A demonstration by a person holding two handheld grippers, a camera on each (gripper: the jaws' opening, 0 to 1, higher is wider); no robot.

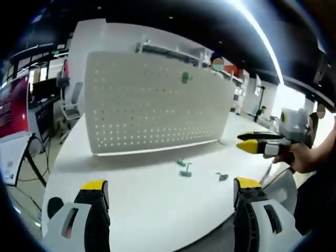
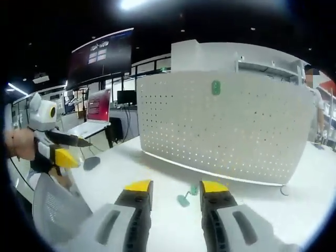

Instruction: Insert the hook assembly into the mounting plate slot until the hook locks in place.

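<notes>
Nothing has been inserted by either gripper yet. One green hook [image 1: 186,77] is already seated high on the upright pegboard [image 1: 152,107]; two loose hooks — one near the middle [image 1: 184,168], one to its right [image 1: 222,177] — lie on the white table [image 1: 147,199] in front of the board, well apart from it. Their long axes cannot be told at this size. The left gripper [image 1: 170,191] is spread wide, empty; the right gripper [image 2: 176,188] is narrowly parted, empty, a hook [image 2: 185,198] lying just beyond its tips.
</notes>
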